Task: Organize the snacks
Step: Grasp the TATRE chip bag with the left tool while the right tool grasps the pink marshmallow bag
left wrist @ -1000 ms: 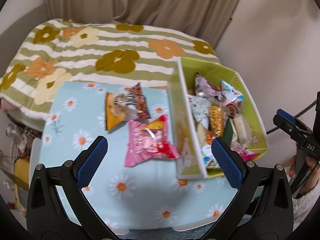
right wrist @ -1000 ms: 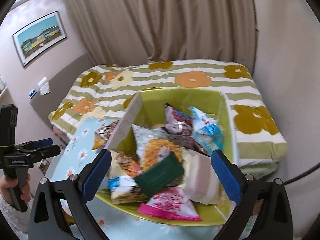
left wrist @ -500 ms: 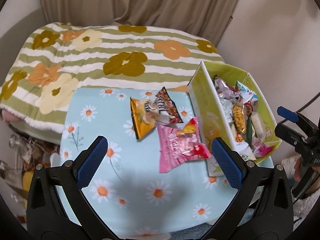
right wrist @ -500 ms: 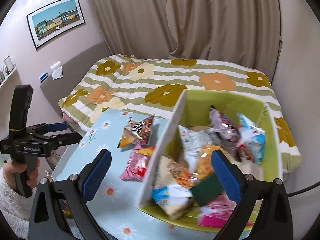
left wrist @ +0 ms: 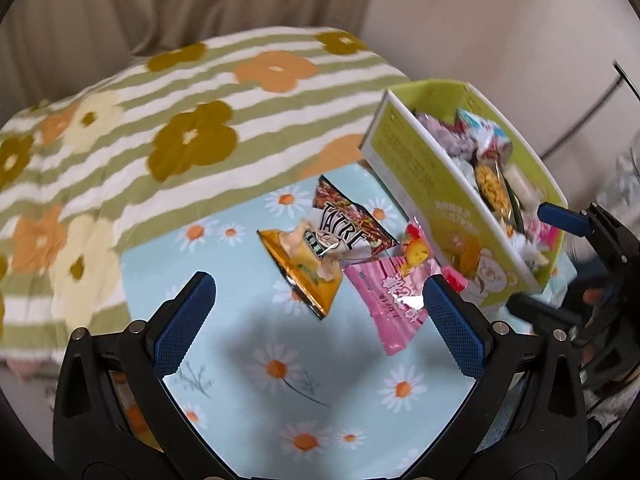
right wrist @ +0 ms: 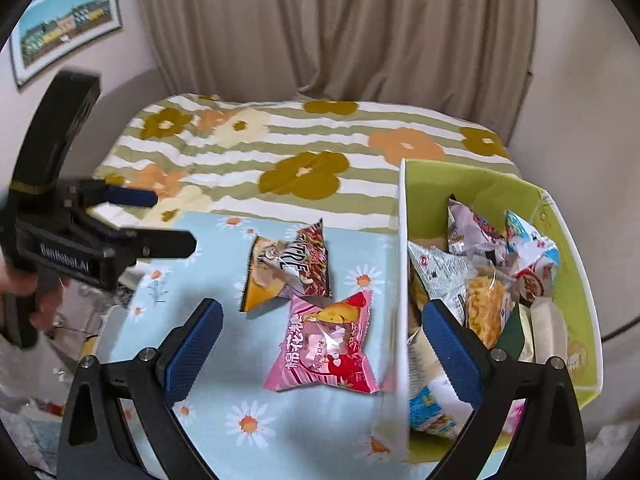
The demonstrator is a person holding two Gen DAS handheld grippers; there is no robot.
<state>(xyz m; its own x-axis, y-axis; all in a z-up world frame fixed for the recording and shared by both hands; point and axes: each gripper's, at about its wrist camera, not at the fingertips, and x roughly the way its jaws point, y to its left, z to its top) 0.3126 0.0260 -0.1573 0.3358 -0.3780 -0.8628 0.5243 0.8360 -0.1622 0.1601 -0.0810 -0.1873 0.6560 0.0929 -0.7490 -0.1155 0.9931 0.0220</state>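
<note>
A pink snack packet (left wrist: 394, 300) (right wrist: 325, 346) and an orange-and-dark packet (left wrist: 324, 240) (right wrist: 286, 266) lie on the blue daisy tablecloth (left wrist: 280, 368) (right wrist: 224, 408). A lime-green box (left wrist: 444, 208) (right wrist: 404, 280) at the right holds several snack packets (right wrist: 484, 304). My left gripper (left wrist: 320, 320) is open and empty, above the cloth just short of the two packets. My right gripper (right wrist: 320, 340) is open and empty, hovering over the pink packet and the box's left wall. Each gripper shows in the other's view, the left one (right wrist: 132, 216) and the right one (left wrist: 560, 264).
A bed with a striped flower blanket (left wrist: 180, 120) (right wrist: 304, 152) lies behind the table. Curtains (right wrist: 340, 32) hang at the back. A framed picture (right wrist: 64, 24) hangs on the left wall. A cable (left wrist: 580, 120) runs along the right wall.
Both grippers have swung left: the box has slid toward the right in both views and the two loose packets now sit between the fingers. Both stay open.
</note>
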